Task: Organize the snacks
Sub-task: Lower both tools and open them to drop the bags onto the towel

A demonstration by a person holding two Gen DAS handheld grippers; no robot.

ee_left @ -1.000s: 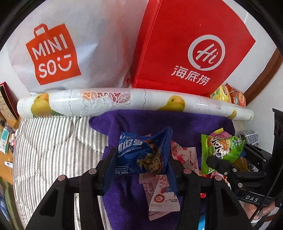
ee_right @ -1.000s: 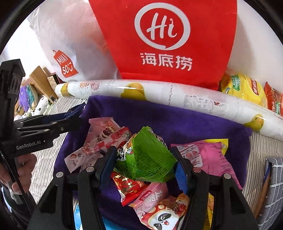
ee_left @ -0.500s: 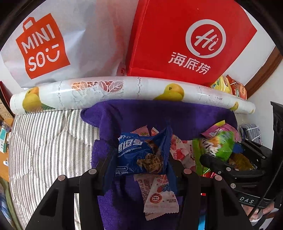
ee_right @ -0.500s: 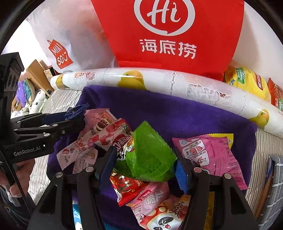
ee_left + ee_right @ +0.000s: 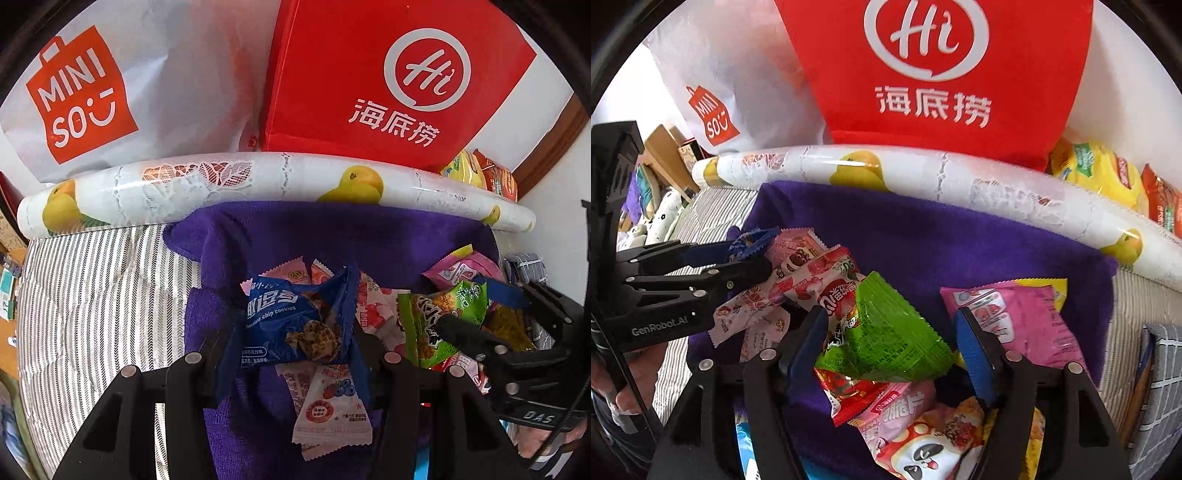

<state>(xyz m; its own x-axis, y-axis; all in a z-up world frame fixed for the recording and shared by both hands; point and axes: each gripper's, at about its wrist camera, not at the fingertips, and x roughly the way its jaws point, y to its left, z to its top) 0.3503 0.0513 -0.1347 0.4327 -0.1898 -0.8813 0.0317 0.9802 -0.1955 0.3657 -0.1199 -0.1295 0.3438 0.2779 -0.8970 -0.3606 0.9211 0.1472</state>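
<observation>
The left claw (image 5: 295,332) gripped a blue cookie packet (image 5: 291,325), its pads pressed on both sides of the wrapper, which stood clear above a purple towel (image 5: 332,236). Below the packet a white sachet (image 5: 328,410) with printed berries lay on the towel.

The right claw (image 5: 890,332) had just been opening, with a green packet (image 5: 886,332) between its fingers. The left blue pad (image 5: 809,339) lay against the packet's edge, while the right pad (image 5: 971,350) stood just off it, so the grip looked loosened and the jaws fairly wide. The green packet rested on the snack heap: a red packet (image 5: 849,391) and a pink one with a panda (image 5: 923,443) lay under it, a larger pink packet (image 5: 1015,317) lay to its right, and a strawberry packet (image 5: 827,280) lay to its left.

All the snacks sat on the towel, spread over a striped bed cover (image 5: 92,295). A white roll printed with yellow ducks (image 5: 258,184) lay along the towel's far edge. Behind it stood a white Miniso bag (image 5: 129,92) and a red bag (image 5: 388,81) side by side, with yellow and red packets (image 5: 1108,177) at the red bag's right. A hand (image 5: 613,376) held the left claw's handle at the edge of the right view.
</observation>
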